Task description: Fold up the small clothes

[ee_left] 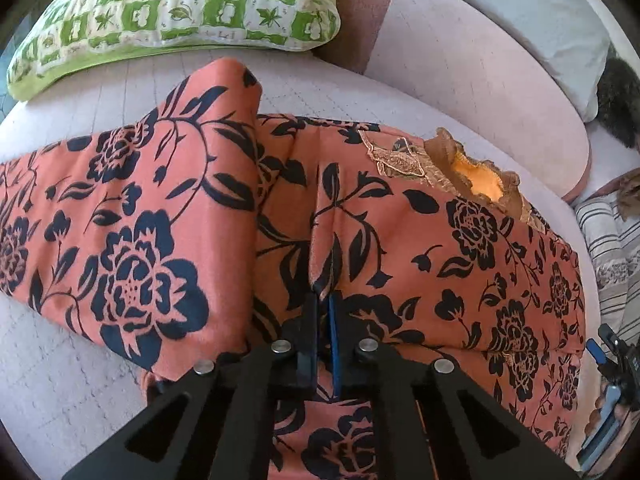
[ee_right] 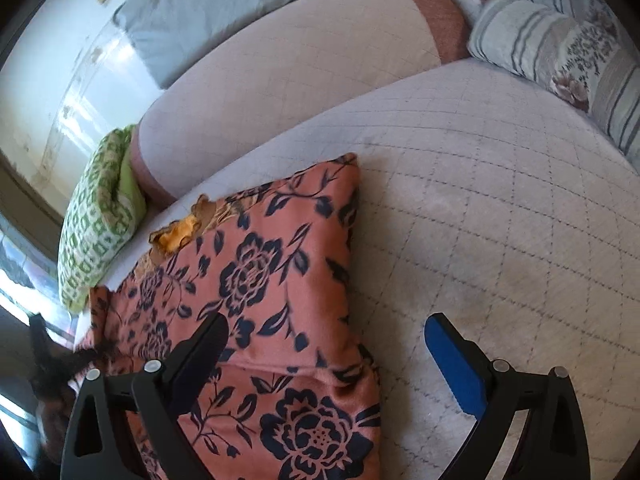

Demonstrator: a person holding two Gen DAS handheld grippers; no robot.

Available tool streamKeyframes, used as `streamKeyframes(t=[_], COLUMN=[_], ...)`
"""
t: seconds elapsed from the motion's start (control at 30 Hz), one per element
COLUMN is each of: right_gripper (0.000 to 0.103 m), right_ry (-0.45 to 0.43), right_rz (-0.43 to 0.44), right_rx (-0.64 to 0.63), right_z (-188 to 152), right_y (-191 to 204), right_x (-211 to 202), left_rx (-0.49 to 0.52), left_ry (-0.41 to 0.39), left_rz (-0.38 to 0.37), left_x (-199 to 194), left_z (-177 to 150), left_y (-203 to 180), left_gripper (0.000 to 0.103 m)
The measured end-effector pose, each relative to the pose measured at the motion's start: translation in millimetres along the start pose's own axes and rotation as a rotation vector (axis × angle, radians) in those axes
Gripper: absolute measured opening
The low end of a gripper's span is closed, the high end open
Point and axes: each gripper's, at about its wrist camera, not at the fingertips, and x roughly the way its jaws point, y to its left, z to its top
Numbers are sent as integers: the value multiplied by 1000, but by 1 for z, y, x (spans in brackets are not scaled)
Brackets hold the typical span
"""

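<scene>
An orange garment with a dark blue flower print (ee_left: 400,240) lies spread on a quilted sofa seat, its lace neckline (ee_left: 476,176) toward the back. One part (ee_left: 140,220) is folded over on the left. My left gripper (ee_left: 323,296) is shut on a raised pinch of the fabric near the middle. In the right wrist view the same garment (ee_right: 272,300) lies at the left. My right gripper (ee_right: 326,332) is open, with one finger over the cloth and the blue-padded finger (ee_right: 452,356) over the bare seat.
A green and white patterned pillow (ee_left: 172,12) lies at the back left of the seat. A pink back cushion (ee_right: 300,60) runs behind the garment. Striped floral cushions (ee_right: 580,52) sit at the right. The quilted seat (ee_right: 500,200) stretches to the right of the garment.
</scene>
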Motion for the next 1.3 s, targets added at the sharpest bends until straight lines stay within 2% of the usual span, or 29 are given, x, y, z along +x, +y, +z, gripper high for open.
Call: streamKeyframes(t=[0.23,0.27,0.3,0.33,0.37,0.47,0.5,0.53,0.6,0.63,0.67,0.7,0.73,0.8,0.83,0.9,0.93,0.97,1.03,1.1,1.17,1.2,1.23,1.27,1.3], right_gripper=[100,95,84,33,11,8,5,4,12,26,70,93,103,103,96,57,26,21,19,19,25,30,55,71,71], right_ry=[58,90,114,125,132,99,97,97,85,78,69,66,39,71,112,204,231,217,184,187,179,169,152,100,54], right_rz=[22,37,0,-37,-67,-176,-198,-184,-131,-104,-59,-35,-10,13,-2,-55,-114,-129,-132,-89,-79,-107,-144,-160,-150], right_rx=[60,62,7,-39,-58,-58,-43,-29,10,31,44,48,53,28,-8,-70,-107,-107,-23,55,52,50,45,18,-16], right_z=[47,51,54,54,56,63,65,66,65,62,57,53,43,30,22,8,3,3,8,8,2,0,-2,-5,0], right_y=[-7,-5,5,12,14,3,-6,-11,-14,-14,-11,-10,-5,6,14,24,25,22,10,-3,-1,3,7,19,27], right_x=[45,54,63,65,67,65,66,66,55,48,38,32,21,19,24,43,53,53,44,44,43,38,31,17,1], left_rx=[-5,4,18,23,23,42,56,67,40,32,34,40,46,43,40,45,50,54,60,51,48,43,39,28,13], left_ry=[8,10,12,15,19,15,11,15,14,15,17,17,16,17,19,22,22,24,29,24,-9,-31,-51,-89,-115], left_rz=[-6,-3,1,1,-6,-31,-25,-15,-30,-39,-38,-36,-34,-40,-42,-39,-37,-35,-41,-64,-84,-94,-102,-109,-105], left_x=[2,2,2,5,4,0,1,5,9,8,8,9,9,10,11,12,11,11,9,1,-13,-25,-35,-53,-63], left_z=[0,0,1,2,4,6,4,3,2,3,4,4,4,5,5,5,4,4,5,5,2,-1,-5,-10,-13], left_y=[2,1,0,-3,-3,-9,-11,-12,-7,-6,-6,-7,-7,-6,-6,-7,-6,-7,-8,-7,-4,0,5,18,28], left_gripper=[5,5,5,5,5,5,5,5,5,5,6,6,6,6,6,6,6,6,7,7,7,7,11,21,28])
